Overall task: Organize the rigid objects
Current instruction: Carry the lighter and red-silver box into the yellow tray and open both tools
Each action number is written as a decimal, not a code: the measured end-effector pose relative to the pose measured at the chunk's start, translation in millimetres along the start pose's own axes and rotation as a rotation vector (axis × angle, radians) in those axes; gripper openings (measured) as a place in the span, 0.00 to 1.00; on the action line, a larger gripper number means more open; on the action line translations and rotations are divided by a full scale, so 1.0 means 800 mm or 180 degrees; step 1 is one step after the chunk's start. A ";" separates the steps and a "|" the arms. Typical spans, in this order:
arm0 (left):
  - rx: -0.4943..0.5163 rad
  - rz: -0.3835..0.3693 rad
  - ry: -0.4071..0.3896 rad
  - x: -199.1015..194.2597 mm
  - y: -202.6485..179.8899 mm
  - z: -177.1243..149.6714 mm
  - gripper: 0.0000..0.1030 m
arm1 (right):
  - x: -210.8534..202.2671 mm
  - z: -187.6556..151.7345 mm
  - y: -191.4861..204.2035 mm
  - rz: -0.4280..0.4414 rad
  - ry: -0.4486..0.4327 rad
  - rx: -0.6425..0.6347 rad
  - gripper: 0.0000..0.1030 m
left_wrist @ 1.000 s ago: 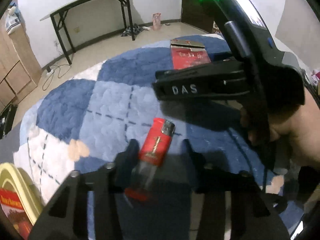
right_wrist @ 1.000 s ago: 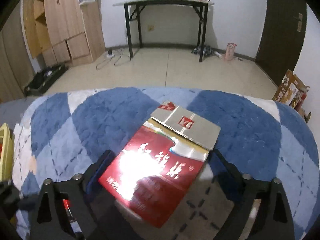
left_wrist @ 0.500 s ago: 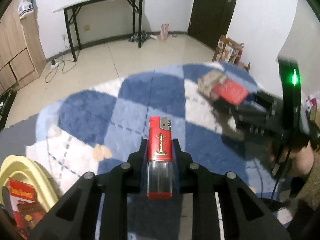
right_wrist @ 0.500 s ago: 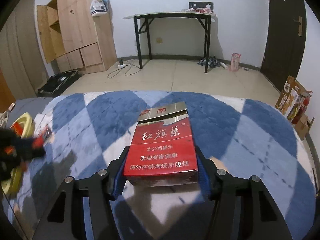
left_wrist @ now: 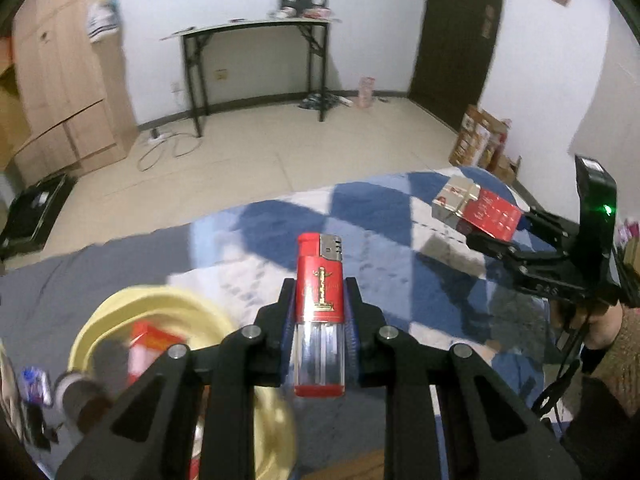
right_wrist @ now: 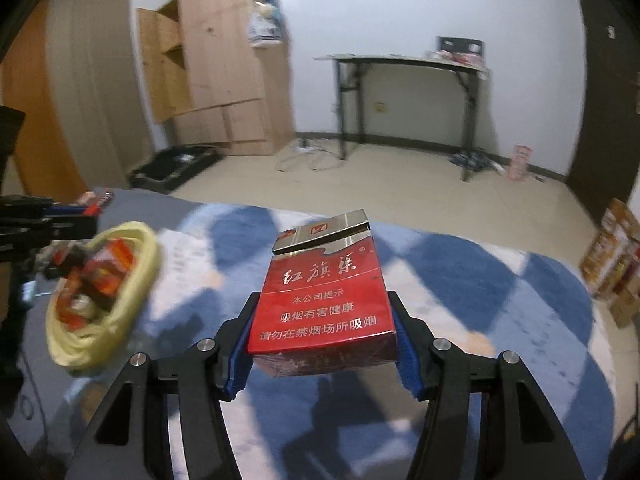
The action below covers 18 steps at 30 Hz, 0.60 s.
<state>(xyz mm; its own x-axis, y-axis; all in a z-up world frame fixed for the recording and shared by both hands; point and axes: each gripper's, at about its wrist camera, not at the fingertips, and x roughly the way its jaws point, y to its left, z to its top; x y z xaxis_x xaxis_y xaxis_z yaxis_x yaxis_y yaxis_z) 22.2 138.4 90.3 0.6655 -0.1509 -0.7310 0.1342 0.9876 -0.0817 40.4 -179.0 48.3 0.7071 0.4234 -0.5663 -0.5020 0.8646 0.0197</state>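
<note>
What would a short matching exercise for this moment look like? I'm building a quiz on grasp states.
Things:
1. lighter
2. cigarette pack
3. yellow basket
4. black folding table

States:
A. standing on the floor by the far wall
B. clamped in the right gripper
C. holding red items
D. clamped in the left gripper

Pairs: 1-D, 2-B, 3-C, 4-A

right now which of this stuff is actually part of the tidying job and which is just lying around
Part of the job:
- red lighter, clamped in the left gripper
- red cigarette pack, clamped in the right gripper
- yellow basket, already holding small items

Just lying about:
- black folding table
- wooden cabinet
- cardboard boxes
- cable on the floor
</note>
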 end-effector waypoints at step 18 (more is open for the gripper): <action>-0.1053 0.0644 0.0131 -0.057 0.228 -0.146 0.23 | 0.115 0.055 0.272 0.1299 0.0472 -0.0610 0.56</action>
<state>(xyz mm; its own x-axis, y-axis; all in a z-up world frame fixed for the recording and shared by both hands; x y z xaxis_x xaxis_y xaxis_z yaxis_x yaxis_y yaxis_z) -69.9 330.5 29.5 0.6232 0.0437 -0.7808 -0.2454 0.9590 -0.1422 17.8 60.1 37.1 0.3612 0.6631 -0.6556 -0.8168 0.5642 0.1206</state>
